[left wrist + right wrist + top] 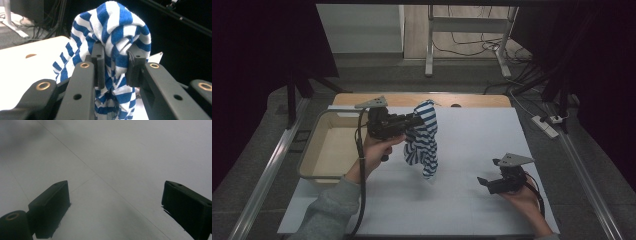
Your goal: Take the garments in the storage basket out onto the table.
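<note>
**A:** At the left gripper [113, 67], what do the jaws have?

**B:** A bunch of blue-and-white striped cloth [112, 37], pinched between the two black pads. In the left gripper view the fabric humps over the jaw tips and trails down between them.

**A:** And seen from above?

**B:** The left gripper [414, 120] holds the striped cloth [424, 137] raised over the white table [472, 200], towards the far-left part of it. The cloth hangs in a long fold, its lowest tip close to the surface; whether it touches, I cannot tell. Just off the table's left edge sits a shallow beige bin [312, 137].

**A:** The other hand?

**B:** The right gripper [487, 184] rests low near the table's right edge, towards the near corner, well apart from the cloth. In the right gripper view its jaws are spread wide with nothing between them, bare table [112, 157] beyond.

**A:** What might go wrong from here?

**B:** My judgement: the hold takes in a loose wad, not a clean edge, so layers could slide out under the hanging weight. A quick swing might drag the tail across the table, or snag it on the bin's rim if it goes that way.
</note>
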Available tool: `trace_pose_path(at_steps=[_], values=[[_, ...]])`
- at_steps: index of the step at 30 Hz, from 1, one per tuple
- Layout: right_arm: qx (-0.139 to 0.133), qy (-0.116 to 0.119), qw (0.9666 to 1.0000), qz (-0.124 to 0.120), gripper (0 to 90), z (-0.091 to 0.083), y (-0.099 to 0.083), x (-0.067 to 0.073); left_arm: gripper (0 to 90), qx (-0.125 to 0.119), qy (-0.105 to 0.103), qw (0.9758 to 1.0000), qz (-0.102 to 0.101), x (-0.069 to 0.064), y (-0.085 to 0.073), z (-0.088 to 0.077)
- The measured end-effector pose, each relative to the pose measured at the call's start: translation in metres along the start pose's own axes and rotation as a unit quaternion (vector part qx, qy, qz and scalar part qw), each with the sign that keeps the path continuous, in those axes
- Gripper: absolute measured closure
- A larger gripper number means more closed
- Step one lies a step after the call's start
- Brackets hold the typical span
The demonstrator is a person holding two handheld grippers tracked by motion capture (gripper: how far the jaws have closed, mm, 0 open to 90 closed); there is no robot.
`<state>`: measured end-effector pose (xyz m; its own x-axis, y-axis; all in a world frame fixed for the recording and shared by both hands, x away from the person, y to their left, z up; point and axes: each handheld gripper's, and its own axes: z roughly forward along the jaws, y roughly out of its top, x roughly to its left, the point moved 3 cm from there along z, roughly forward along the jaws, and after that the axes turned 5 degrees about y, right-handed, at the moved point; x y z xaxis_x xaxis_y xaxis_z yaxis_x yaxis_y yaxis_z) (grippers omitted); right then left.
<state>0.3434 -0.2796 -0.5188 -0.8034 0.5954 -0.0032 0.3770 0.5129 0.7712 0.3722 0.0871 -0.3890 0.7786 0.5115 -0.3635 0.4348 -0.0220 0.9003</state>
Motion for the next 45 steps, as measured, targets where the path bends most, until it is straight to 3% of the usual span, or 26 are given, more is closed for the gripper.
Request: trace_pose_path(at_steps=[5,9,14,17,20,24,27,31,33,36,40,42,45], values=[[0.001,0.000,1.0000,-0.001,7.7,0.000,0.000,0.000,71.9,0.034,0.016,0.9993,-0.001,0.007,-0.014,0.020],[0.001,0.001,1.0000,-0.001,7.8,0.000,0.000,0.000,71.4,0.055,0.026,0.9980,-0.015,0.018,-0.027,0.036],[0.002,0.000,1.0000,0.000,7.7,0.000,0.000,0.000,70.0,0.086,0.043,0.9952,-0.019,0.028,-0.044,0.055],[0.001,0.000,1.0000,-0.001,7.8,0.000,0.000,0.000,68.8,0.107,0.071,0.9917,-0.008,0.033,-0.054,0.065],[0.001,0.000,1.0000,0.000,7.7,0.000,0.000,0.000,67.4,0.129,0.077,0.9886,-0.004,0.037,-0.063,0.074],[0.002,0.000,1.0000,-0.001,7.7,0.000,0.000,0.001,65.3,0.136,0.078,0.9876,-0.004,0.038,-0.067,0.079],[0.001,0.000,1.0000,0.000,7.7,0.000,0.000,0.000,56.3,0.139,0.083,0.9868,0.010,0.036,-0.066,0.078],[0.002,0.000,1.0000,-0.002,7.7,0.000,0.000,0.001,25.4,0.140,0.101,0.9842,0.040,0.032,-0.059,0.071],[0.002,0.000,1.0000,0.000,7.7,-0.001,0.000,0.000,18.0,0.138,0.106,0.9833,0.053,0.029,-0.055,0.062],[0.002,0.000,1.0000,0.002,7.7,-0.001,0.000,0.000,17.9,0.136,0.113,0.9820,0.066,0.027,-0.052,0.050],[0.001,-0.002,1.0000,0.001,7.8,0.000,0.000,0.001,17.7,0.149,0.128,0.9771,0.081,0.023,-0.057,0.038],[0.000,-0.001,1.0000,0.001,7.7,-0.001,0.000,0.000,17.6,0.159,0.137,0.9735,0.090,0.021,-0.063,0.030],[0.000,-0.001,1.0000,0.002,7.8,-0.001,0.000,0.001,17.8,0.167,0.140,0.9719,0.088,0.020,-0.068,0.020]])
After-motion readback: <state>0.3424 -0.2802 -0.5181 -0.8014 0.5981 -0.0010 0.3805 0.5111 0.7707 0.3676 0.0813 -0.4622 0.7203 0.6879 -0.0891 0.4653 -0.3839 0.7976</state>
